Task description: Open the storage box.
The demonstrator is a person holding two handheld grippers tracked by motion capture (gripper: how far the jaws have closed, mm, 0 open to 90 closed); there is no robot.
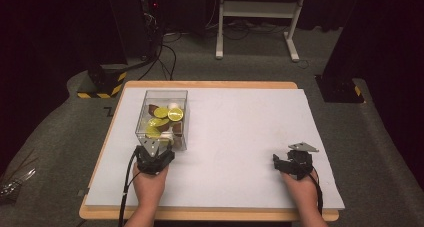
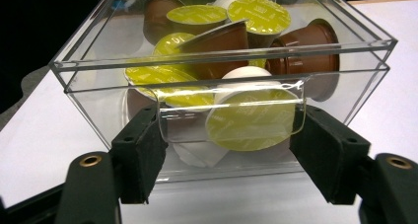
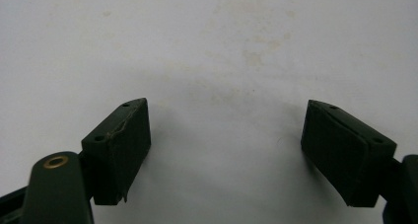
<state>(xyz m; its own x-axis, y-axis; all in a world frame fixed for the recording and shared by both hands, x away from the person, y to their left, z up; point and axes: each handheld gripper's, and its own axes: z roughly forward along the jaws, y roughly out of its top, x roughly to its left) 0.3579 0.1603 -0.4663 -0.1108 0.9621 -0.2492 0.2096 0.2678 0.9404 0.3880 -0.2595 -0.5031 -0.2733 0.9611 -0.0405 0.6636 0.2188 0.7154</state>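
Now | clear lidded box (image 2: 98, 81): brown, white and lime-lidded coffee capsules (image 2: 249, 120) heaped inside | left gripper (image 2: 229, 150): jaws apart, flanking box's front tab | right gripper (image 3: 226, 150): jaws apart over white mat (image 3: 207, 46)

Glossy clear plastic box (image 2: 98, 61), foil-topped capsules (image 2: 249, 120), matt white board (image 1: 240, 132).
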